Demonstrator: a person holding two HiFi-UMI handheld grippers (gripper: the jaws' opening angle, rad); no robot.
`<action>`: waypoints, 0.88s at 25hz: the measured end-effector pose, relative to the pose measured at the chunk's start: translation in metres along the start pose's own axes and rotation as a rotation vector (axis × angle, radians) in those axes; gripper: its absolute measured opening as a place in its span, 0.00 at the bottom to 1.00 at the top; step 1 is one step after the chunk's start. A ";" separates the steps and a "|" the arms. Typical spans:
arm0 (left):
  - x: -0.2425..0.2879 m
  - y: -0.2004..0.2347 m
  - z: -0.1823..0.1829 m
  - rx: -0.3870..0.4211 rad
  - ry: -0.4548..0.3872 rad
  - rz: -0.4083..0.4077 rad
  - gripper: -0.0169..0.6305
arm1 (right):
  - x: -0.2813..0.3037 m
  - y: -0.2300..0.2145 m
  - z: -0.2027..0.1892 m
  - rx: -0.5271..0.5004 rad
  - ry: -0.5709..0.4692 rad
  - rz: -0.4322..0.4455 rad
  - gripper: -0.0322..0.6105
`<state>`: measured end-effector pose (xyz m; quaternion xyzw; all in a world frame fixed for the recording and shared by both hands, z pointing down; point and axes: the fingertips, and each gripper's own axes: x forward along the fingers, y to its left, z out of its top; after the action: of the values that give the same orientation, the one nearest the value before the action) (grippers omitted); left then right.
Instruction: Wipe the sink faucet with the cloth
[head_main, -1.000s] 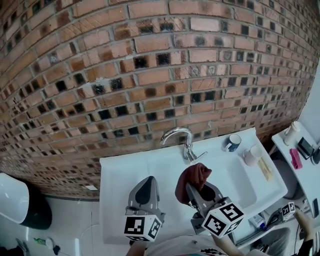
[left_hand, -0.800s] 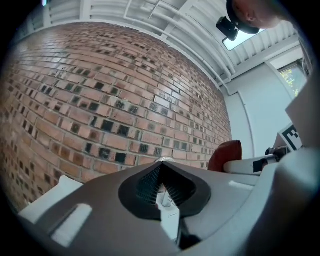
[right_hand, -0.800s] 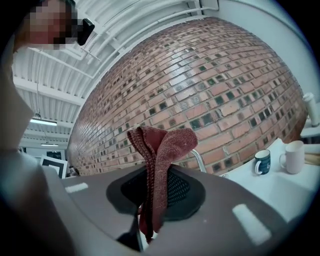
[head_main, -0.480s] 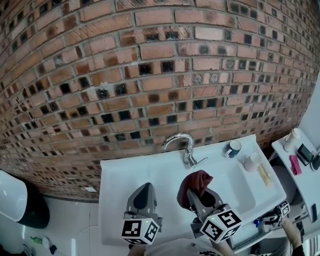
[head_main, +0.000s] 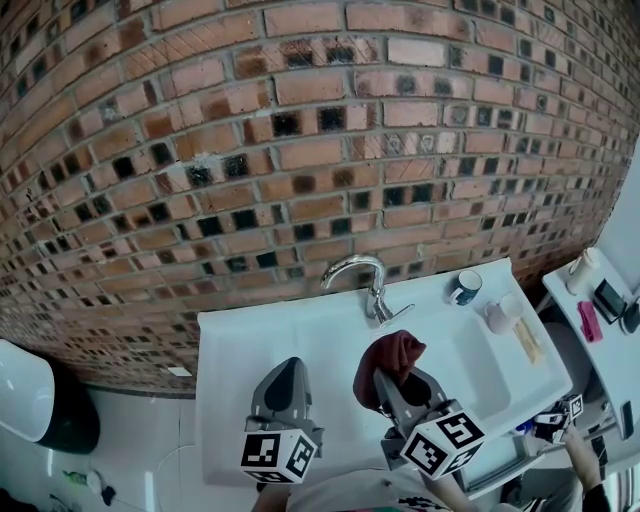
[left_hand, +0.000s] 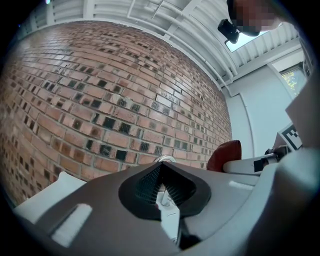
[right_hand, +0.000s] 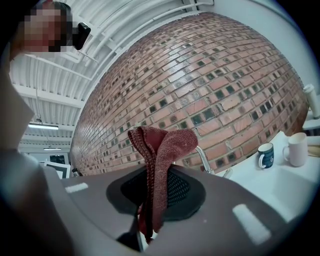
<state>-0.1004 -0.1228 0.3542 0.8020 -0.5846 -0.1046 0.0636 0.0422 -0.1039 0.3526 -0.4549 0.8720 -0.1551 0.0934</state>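
Right gripper (head_main: 384, 380) is clamped on the dark red cloth (head_main: 392, 353) over the white sink (head_main: 232, 345), near the chrome faucet (head_main: 362, 272); left gripper (head_main: 288, 372) hangs beside it, jaws together on nothing.

**A:** What's the cloth (right_hand: 165, 150) in the middle of the right gripper view made of?

**B:** Dark red woven fabric, coarse and matt, with a ribbed hem. The right gripper (right_hand: 150, 200) around it is matt grey plastic, black and ridged on the inside. The left gripper (left_hand: 161, 185) looks the same.

**A:** And the faucet (head_main: 362, 272) at the centre of the head view?

**B:** Polished metal, bright and glossy. The sink (head_main: 230, 350) below it is smooth, shiny white. The wall (head_main: 300, 150) across the top is rough, matt brick. The mug (head_main: 465, 288) at right is glossy dark blue.
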 end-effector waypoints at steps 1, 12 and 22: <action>0.000 0.000 0.000 0.000 0.000 -0.001 0.03 | 0.000 0.000 0.000 0.001 0.001 0.000 0.12; -0.001 0.000 0.002 -0.003 0.001 0.006 0.03 | 0.001 0.003 -0.002 -0.006 0.004 0.017 0.12; 0.001 -0.003 0.000 -0.006 0.003 -0.006 0.03 | 0.002 0.005 -0.003 -0.005 0.010 0.024 0.12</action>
<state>-0.0976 -0.1234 0.3538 0.8036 -0.5819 -0.1054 0.0668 0.0366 -0.1024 0.3537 -0.4438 0.8782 -0.1541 0.0896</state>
